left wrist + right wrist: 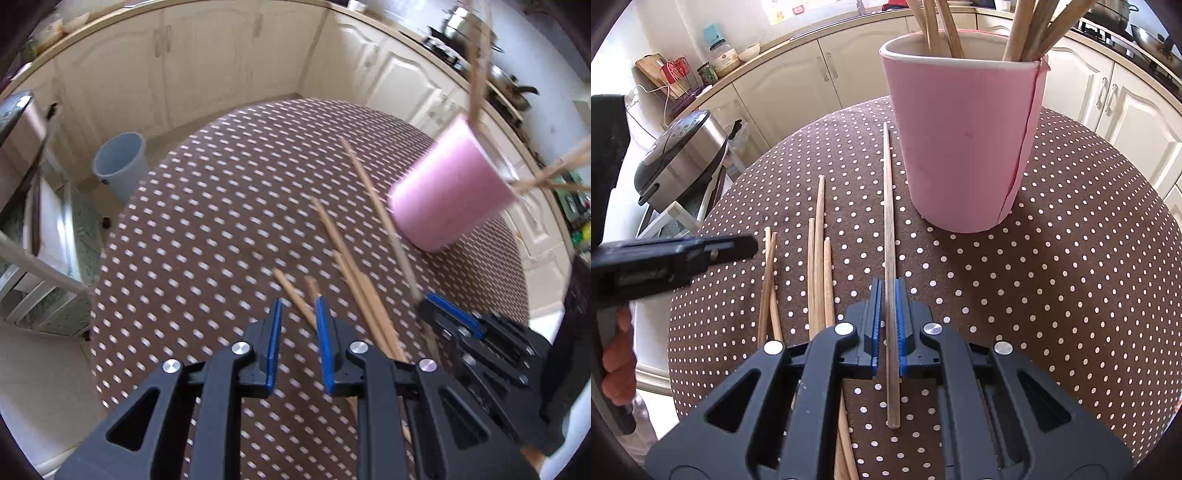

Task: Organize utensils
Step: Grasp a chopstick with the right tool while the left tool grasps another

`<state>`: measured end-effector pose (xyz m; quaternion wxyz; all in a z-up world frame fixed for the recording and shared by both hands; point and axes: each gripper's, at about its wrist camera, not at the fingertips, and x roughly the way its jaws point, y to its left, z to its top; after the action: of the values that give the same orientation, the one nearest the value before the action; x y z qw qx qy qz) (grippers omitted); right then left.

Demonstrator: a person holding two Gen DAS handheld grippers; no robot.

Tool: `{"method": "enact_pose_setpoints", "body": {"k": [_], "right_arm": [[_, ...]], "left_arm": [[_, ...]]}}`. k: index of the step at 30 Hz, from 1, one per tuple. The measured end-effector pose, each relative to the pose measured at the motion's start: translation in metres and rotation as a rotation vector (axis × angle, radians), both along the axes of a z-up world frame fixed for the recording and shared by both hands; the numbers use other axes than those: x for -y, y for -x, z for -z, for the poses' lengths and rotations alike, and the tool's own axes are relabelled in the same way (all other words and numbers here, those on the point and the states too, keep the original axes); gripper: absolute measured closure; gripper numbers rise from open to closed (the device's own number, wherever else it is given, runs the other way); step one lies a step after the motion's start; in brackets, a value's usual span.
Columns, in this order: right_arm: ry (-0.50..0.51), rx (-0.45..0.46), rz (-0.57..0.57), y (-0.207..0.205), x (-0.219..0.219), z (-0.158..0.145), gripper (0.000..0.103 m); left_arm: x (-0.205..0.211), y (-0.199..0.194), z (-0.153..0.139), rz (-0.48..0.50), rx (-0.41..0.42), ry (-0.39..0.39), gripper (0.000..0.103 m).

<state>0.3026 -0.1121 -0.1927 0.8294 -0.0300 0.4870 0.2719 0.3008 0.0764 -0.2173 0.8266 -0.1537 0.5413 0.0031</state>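
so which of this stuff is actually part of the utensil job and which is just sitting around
Part of the job:
- pink cup holding chopsticks
- single chopstick clamped in the right gripper
- loose chopsticks lying on the dotted tablecloth
- left gripper, nearly closed, nothing between its pads

Just lying about:
- rice cooker
- grey bin
- jar on the counter

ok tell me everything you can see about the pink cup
The pink cup is a tall, straight-sided container with a pale rim, wrapped in what looks like pink paper or foam with a loose seam down its right side. It stands upright on the brown dotted tablecloth, holding several wooden chopsticks that lean out of its top. Neither gripper touches it.
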Motion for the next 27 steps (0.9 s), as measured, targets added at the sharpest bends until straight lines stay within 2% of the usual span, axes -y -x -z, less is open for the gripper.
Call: {"method": "enact_pose_setpoints", "body": {"k": [3, 7, 9, 16, 24, 27], "right_arm": [[-0.007, -0.003, -0.001, 0.0, 0.003, 0.0, 0.095], [-0.01, -0.006, 0.001, 0.003, 0.004, -0.002, 0.095], [-0.009, -0.006, 0.001, 0.005, 0.005, -0.002, 0.095], [0.005, 0.001, -0.001, 0.011, -0.001, -0.004, 0.095], [0.123, 0.007, -0.039, 0.024, -0.009, -0.003, 0.095], [0.148, -0.034, -0.075, 0.035, -0.002, -0.003, 0.095]], "left_arm": [[0.015, 0.003, 0.0, 0.041, -0.001, -0.007, 0.085], [0.032, 0.001, 0.009, 0.069, -0.026, -0.056, 0.084], [0.03, 0.002, 0.014, 0.049, -0.032, -0.049, 0.09], [0.009, 0.005, 0.012, 0.039, -0.007, -0.042, 0.097], [-0.01, 0.014, 0.011, 0.034, 0.007, -0.074, 0.097], [-0.023, 0.016, 0.007, 0.016, 0.019, -0.087, 0.097]]}}
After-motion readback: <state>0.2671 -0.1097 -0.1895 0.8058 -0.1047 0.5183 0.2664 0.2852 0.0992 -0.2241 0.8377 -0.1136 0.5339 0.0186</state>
